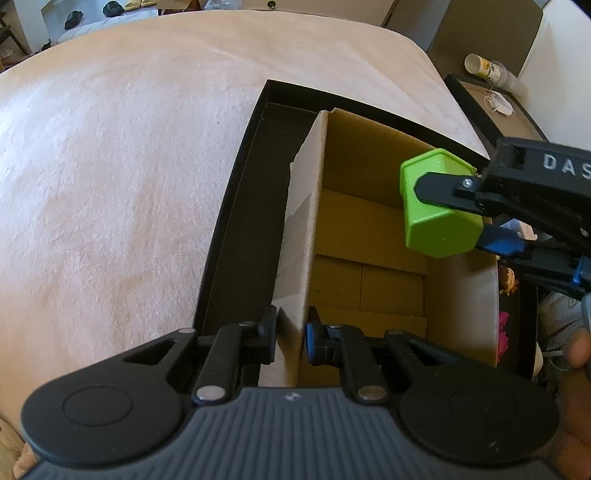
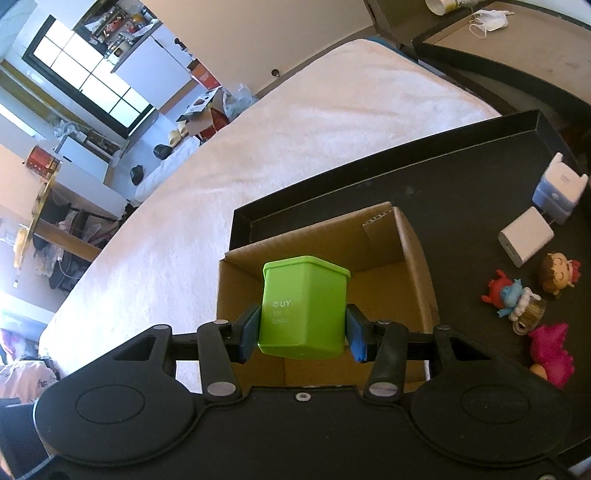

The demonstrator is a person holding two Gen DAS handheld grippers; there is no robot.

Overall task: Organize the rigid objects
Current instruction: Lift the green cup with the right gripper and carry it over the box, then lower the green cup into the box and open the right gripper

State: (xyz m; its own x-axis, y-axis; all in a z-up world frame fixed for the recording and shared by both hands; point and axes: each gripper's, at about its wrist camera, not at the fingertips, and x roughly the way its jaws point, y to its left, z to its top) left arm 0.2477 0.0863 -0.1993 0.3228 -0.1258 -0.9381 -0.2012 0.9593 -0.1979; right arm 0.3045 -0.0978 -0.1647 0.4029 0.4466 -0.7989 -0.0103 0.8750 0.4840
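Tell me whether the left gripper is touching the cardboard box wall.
Touching. The left wrist view shows the left gripper with both pads pressed against the cardboard box wall between them.

We see a bed with a pale pink cover; directly on it lies a shallow black tray.

At about eleven o'clock from me a dark-framed window glows above white cabinets, and open cartons lie on the floor below. At one o'clock a white face mask lies beside a tipped paper cup, on a brown side table past the pale blanket.
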